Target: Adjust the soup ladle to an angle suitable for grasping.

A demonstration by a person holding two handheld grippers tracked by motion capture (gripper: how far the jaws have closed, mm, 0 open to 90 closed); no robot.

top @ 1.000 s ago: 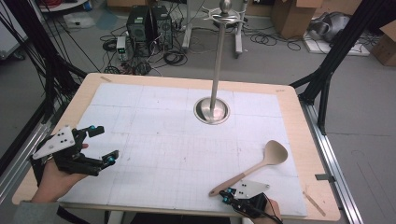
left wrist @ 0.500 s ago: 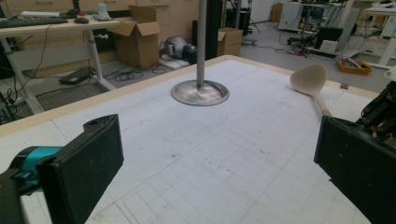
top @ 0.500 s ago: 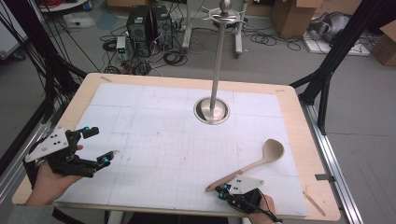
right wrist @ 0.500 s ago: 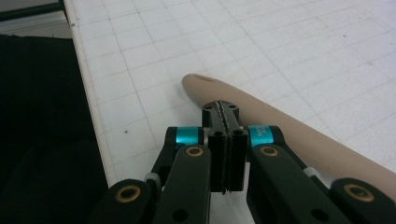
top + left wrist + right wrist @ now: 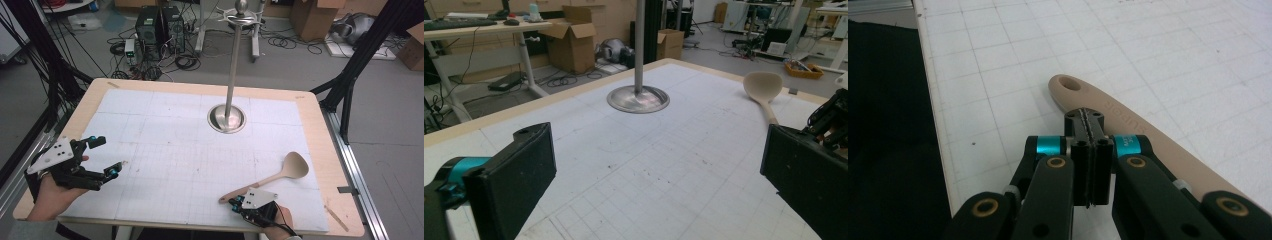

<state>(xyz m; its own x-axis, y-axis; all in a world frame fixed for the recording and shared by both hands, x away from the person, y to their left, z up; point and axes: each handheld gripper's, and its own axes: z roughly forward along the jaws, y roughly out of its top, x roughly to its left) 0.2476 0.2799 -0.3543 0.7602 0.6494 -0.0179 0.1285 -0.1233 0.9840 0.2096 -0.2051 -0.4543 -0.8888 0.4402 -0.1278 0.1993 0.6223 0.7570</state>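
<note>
Your spoon (image 5: 277, 175) lies flat on the mat (image 5: 165, 150) at the near right. Its bowl points away from you toward the right edge, and its handle end, the one with the hanging hole, reaches back to your right gripper (image 5: 239, 202). The stand (image 5: 231, 65) rises from its round base at mid-table, well apart from the spoon.

In the right gripper view, your right gripper (image 5: 1089, 120) has its jaws pressed together with nothing between them. The tips sit over the handle (image 5: 1128, 135) just behind the hole. From this angle it is hard to say whether they touch the handle or hover just above it. Your left gripper (image 5: 107, 157) is spread wide and holds nothing, well off at the near left.

Expect the spoon to be light, stiff and smooth, likely plastic or silicone. It should not bend or break in the jaws, but it may slide or swivel if pinched loosely. The handle lies low on the mat, so you must open the jaws and bring them down on its two long edges, a little up from the hole. Grip near that end and the bowl's weight will tend to tip it down. If the hole is meant for a hook on the stand, leave it uncovered.
</note>
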